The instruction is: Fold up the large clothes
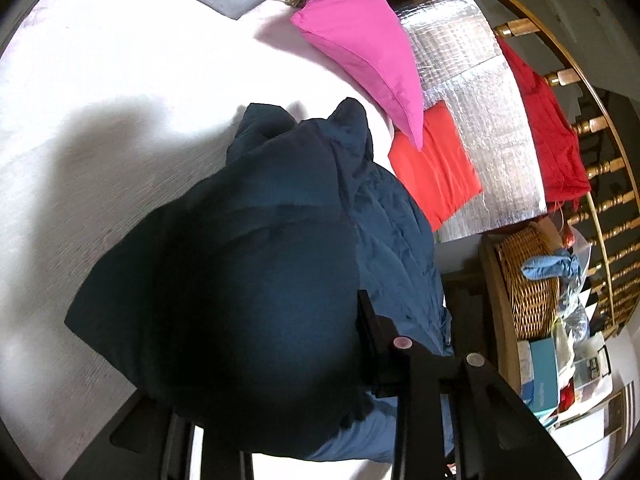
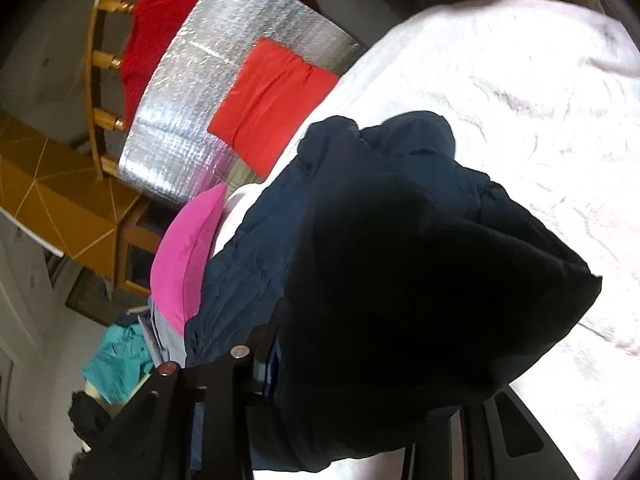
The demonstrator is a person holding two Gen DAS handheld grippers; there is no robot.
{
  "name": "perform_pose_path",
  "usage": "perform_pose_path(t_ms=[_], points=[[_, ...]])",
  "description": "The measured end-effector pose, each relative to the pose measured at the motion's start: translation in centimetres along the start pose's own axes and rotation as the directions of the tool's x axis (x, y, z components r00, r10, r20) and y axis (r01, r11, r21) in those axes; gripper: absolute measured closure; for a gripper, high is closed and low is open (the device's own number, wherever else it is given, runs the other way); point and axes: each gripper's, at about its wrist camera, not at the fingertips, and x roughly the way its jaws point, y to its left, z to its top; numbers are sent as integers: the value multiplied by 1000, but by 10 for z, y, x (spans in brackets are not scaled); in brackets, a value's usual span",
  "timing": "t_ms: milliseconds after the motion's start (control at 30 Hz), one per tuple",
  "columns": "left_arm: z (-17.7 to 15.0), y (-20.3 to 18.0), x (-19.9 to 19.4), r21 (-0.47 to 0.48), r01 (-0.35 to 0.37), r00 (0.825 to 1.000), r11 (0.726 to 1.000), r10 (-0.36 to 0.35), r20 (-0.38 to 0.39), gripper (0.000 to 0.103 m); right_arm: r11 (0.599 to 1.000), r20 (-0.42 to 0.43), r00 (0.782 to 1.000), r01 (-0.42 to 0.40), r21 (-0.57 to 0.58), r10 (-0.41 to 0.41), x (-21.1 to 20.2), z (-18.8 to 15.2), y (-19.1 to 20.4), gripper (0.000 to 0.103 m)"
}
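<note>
Above the pale bed (image 1: 100, 120), both grippers, left (image 1: 280, 360) and right (image 2: 360, 360), pinch the navy jacket (image 1: 248, 240).

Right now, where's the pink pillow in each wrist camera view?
Left wrist: pink pillow sits upper centre, slanting down toward the orange-red cloth.
Right wrist: pink pillow sits left of centre, tucked behind the navy jacket.
Shared landmark: the silver foil sheet.

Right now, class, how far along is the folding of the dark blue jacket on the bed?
Done: nothing shows a finished fold. In hand: both grippers, left and right, are shut on the jacket, which bunches over their fingers above the bed. Left: spread it flat, fold it, set it down.
</note>
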Motion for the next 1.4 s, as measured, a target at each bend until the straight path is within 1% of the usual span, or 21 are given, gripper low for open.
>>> perform_pose_path(t_ms=[233,433,633,667,733,800,867,933,967,1067,1100,1133,1167,1200,1267,1333,1367,1400], points=[[-9,10,-16,14,-4,1000,1000,4,-26,71,997,-10,1000,19,-75,-20,-18,-15,-2,65],[-14,12,-26,39,-23,999,999,24,-34,71,994,-5,1000,23,-108,-23,-35,-30,-10,65],[-14,12,-18,62,-55,997,997,58,-54,71,992,-13,999,44,-118,-46,-34,-40,-19,65],[-14,12,-15,59,-59,996,996,63,-62,70,992,-15,999,46,-120,-49,-33,-41,-20,65],[-11,14,-9,49,-69,994,996,73,-82,66,990,-17,998,52,-128,-55,-30,-41,-20,65],[-8,17,-8,18,-65,992,998,66,-103,63,991,-25,998,54,-124,-57,-28,-41,-22,65],[-6,23,-6,-21,-60,990,998,57,-128,56,994,-38,998,40,-99,-44,-28,-39,-26,64],[-3,28,-5,-51,-65,987,997,56,-154,47,998,-69,997,18,-62,-22,-26,-36,-33,60],[-2,32,-6,-66,-64,984,996,52,-168,46,999,-85,996,7,-44,-11,-25,-35,-37,58],[1,41,-12,-106,-35,979,994,12,-206,45,998,-151,987,-48,38,53,-25,-33,-50,56],[2,43,-17,-113,-30,978,993,6,-209,43,997,-158,986,-52,59,60,-29,-33,-54,52],[3,45,-22,-112,-29,979,993,6,-205,41,997,-141,989,-42,69,51,-36,-34,-58,44],[5,46,-26,-112,-25,979,993,1,-202,40,995,-122,991,-53,88,63,-44,-32,-64,40],[7,48,-31,-117,-12,980,993,-11,-198,38,992,-120,990,-65,110,78,-48,-32,-68,39],[10,52,-36,-131,4,981,991,-30,-193,37,982,-107,989,-83,169,102,-56,-28,-80,34],[11,55,-34,-135,-1,980,991,-25,-195,36,975,-68,993,-77,207,93,-62,-24,-92,30],[11,56,-32,-135,-11,980,991,-16,-196,36,972,-47,995,-74,223,86,-64,-21,-97,30],[11,58,-31,-132,-16,981,991,-10,-192,36,961,-38,993,-96,258,109,-62,-20,-104,30]])
